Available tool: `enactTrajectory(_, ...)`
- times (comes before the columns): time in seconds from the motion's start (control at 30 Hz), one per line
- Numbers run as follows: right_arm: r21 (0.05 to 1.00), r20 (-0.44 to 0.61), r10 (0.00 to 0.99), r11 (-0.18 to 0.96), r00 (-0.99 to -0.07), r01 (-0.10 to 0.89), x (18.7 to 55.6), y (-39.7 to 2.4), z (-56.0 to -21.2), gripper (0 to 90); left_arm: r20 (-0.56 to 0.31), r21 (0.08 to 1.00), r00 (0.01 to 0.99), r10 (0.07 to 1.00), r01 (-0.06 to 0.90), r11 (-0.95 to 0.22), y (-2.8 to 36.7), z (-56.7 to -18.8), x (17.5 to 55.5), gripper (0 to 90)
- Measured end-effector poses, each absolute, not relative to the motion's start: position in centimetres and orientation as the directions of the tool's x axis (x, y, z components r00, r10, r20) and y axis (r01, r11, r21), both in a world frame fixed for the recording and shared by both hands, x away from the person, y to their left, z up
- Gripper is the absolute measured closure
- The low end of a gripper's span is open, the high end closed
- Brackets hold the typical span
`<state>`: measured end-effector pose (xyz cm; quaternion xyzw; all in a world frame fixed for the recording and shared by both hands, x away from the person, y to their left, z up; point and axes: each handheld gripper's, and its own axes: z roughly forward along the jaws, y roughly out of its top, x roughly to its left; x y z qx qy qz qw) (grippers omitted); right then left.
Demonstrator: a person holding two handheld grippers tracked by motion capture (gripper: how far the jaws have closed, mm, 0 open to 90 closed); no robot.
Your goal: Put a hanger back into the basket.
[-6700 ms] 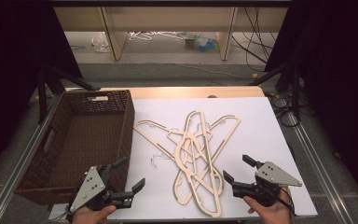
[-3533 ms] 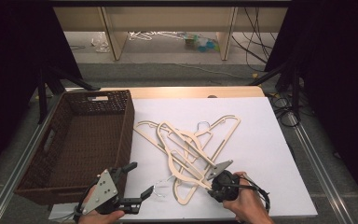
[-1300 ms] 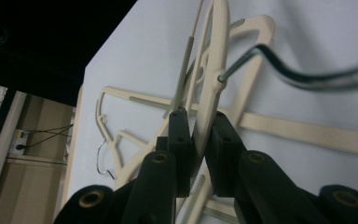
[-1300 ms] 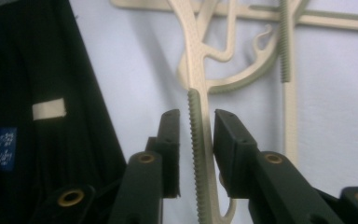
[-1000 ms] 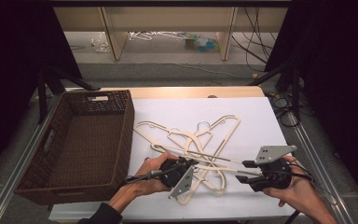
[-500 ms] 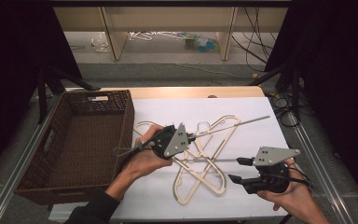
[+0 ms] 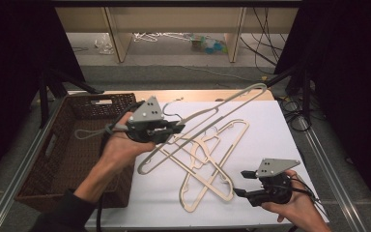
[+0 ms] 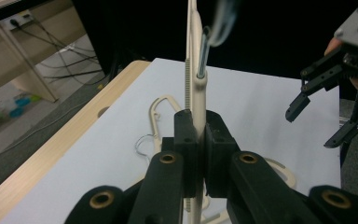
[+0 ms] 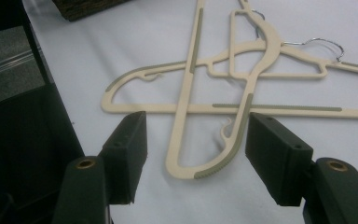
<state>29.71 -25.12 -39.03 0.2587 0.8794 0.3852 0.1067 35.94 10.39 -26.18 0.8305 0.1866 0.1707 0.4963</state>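
My left gripper is raised over the table's left side and is shut on a cream plastic hanger. The hanger slants from low near the basket up toward the far right. In the left gripper view the jaws pinch the hanger's bar near its metal hook. Two more cream hangers lie crossed on the white sheet. My right gripper stands open at the front right, just beside them. In the right gripper view, its spread jaws frame the rounded ends of the crossed hangers.
A dark brown wicker basket stands on the left of the table, right beside my left hand; its corner shows in the right gripper view. The wooden table edge runs along the back. Cables lie at the far right.
My left gripper has carried the hanger up and to the left, toward the basket. The right gripper has stayed open at the front right.
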Motion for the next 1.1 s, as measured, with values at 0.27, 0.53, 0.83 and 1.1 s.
enactTrajectory(0.27, 0.724, 0.022, 0.535, 0.574, -0.844, 0.383, 29.7, -24.9, -39.5, 39.1, 0.048, 0.896, 0.852, 0.521, 0.193, -0.399, 15.4, -21.1, 34.5, 85.6)
enactTrajectory(0.53, 0.718, 0.029, 0.536, 0.576, -0.844, 0.390, 29.8, -24.8, -40.1, 38.4, 0.056, 0.901, 0.796, 0.603, 0.220, -0.375, 20.0, -20.5, 34.6, 85.7)
enactTrajectory(0.83, 0.709, 0.037, 0.553, 0.572, -0.833, 0.411, 30.0, -25.0, -40.5, 33.8, 0.057, 0.890, 0.708, 0.704, 0.284, -0.357, 25.6, -22.7, 35.6, 85.7)
enactTrajectory(1.1, 0.721, 0.045, 0.602, 0.533, -0.797, 0.443, 30.2, -25.2, -40.7, 23.5, 0.082, 0.871, 0.644, 0.760, 0.324, -0.369, 29.5, -24.9, 36.0, 85.7)
